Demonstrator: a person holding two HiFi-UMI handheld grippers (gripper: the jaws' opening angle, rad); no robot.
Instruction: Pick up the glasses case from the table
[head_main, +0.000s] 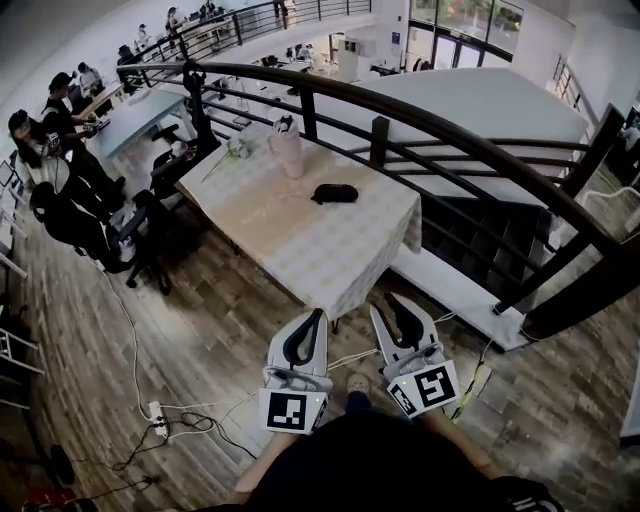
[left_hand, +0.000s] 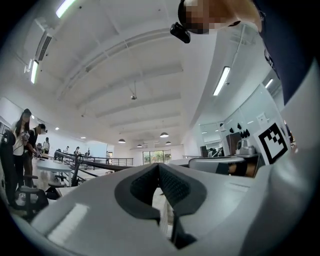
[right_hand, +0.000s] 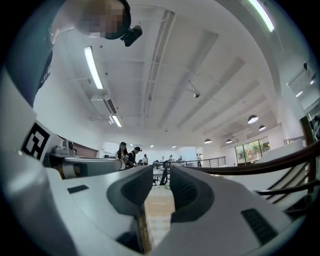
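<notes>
Holding both short of the surface's (head_main: 300, 245) near corner: your left tongs (head_main: 318, 315) pressed together, your right tongs (head_main: 391, 299) slightly spread, empty. Glasses case (head_main: 334, 193) lies on the surface, toward its far-right edge.

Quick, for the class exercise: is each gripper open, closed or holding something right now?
Left gripper: closed, holding nothing.
Right gripper: slightly open, nothing between its jaws.
Glasses case: far from both, untouched.
</notes>
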